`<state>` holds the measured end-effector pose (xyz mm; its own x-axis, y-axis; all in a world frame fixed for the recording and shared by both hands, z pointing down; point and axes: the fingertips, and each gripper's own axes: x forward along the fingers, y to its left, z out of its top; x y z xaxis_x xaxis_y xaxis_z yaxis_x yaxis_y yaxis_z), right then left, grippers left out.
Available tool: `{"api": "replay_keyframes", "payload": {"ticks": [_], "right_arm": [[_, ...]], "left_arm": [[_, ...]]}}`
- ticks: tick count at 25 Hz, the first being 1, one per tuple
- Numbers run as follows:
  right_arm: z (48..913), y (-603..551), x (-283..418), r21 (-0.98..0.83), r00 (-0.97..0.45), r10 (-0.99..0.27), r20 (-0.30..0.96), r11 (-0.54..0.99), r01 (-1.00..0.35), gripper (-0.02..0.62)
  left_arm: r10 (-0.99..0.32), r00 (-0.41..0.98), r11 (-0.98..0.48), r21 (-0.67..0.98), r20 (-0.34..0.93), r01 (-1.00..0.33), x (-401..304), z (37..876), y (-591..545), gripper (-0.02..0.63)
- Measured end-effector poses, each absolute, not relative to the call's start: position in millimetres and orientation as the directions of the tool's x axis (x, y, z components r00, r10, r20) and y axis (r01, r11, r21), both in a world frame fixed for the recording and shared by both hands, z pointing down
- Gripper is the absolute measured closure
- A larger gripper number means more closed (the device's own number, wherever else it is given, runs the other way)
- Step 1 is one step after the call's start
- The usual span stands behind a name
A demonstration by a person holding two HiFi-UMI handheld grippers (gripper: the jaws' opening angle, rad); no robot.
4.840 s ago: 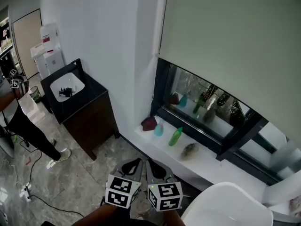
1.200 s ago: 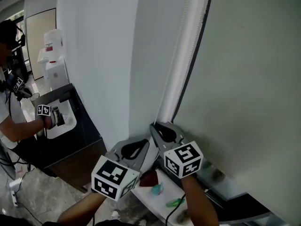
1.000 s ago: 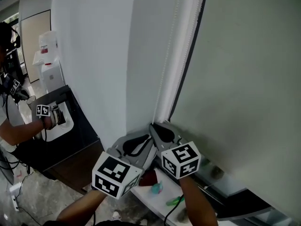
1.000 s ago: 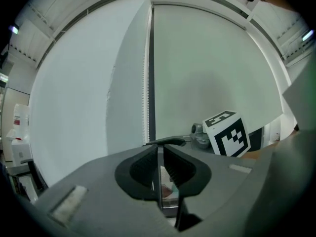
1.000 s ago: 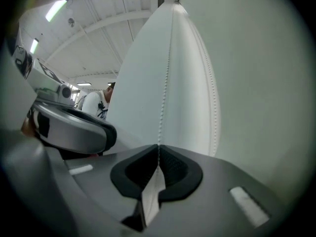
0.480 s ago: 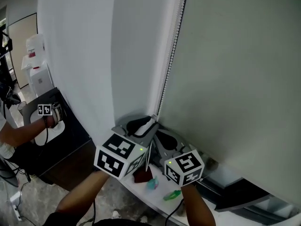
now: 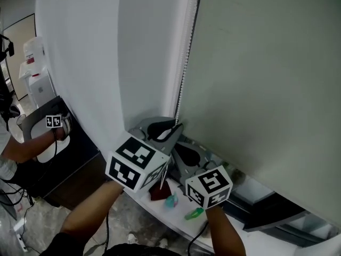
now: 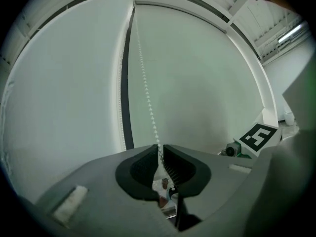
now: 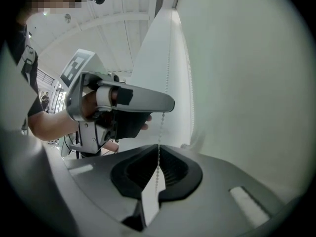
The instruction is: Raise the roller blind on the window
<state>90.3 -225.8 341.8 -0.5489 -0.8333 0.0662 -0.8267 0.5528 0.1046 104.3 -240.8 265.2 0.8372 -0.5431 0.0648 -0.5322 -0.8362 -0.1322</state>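
A pale roller blind (image 7: 266, 63) hangs over the window, with its white bead chain (image 7: 184, 73) running down its left edge. My left gripper (image 7: 175, 126) is the upper one; its jaws are closing, and their pads meet the chain (image 8: 145, 88) at the tips (image 8: 159, 146). Just below it, my right gripper (image 7: 178, 145) is shut on the same chain (image 9: 162, 127), which passes between its pads (image 9: 158, 146). The right gripper view shows the left gripper (image 9: 123, 100) directly above, with the chain hanging from it.
A white wall (image 7: 80, 63) stands left of the blind. Below the grippers, the white sill (image 7: 160, 212) carries a teal bottle (image 7: 170, 200), a green bottle (image 7: 194, 214) and a dark red object (image 7: 159, 191). At far left another person's hand (image 7: 53, 122) holds a marked gripper over a black cabinet.
My left gripper has climbed the chain from beside the right gripper to above it. The right gripper has come down with the chain.
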Motion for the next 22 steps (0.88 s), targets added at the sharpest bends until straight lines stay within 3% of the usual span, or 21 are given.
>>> {"api": "replay_keyframes", "payload": {"ticks": [3, 9, 15, 22], "right_arm": [[343, -223, 91, 0.093, -0.546, -0.835, 0.068, 0.550, -0.830, 0.580], [339, -216, 103, 0.093, -0.535, -0.842, 0.065, 0.539, -0.837, 0.577], [306, -209, 127, -0.130, -0.526, -0.847, -0.074, 0.531, -0.837, 0.546], [234, -208, 101, -0.120, -0.596, -0.781, -0.184, 0.620, -0.775, 0.515]], "left_arm": [[-0.518, 0.852, -0.853, -0.119, 0.072, -0.508, 108, 267, -234, 0.594], [-0.463, 0.879, -0.886, -0.083, 0.114, -0.456, 109, 269, -226, 0.597], [-0.468, 0.878, -0.883, -0.003, 0.106, -0.470, 90, 278, -233, 0.595], [-0.456, 0.879, -0.885, 0.030, 0.141, -0.464, 82, 305, -221, 0.595]]}}
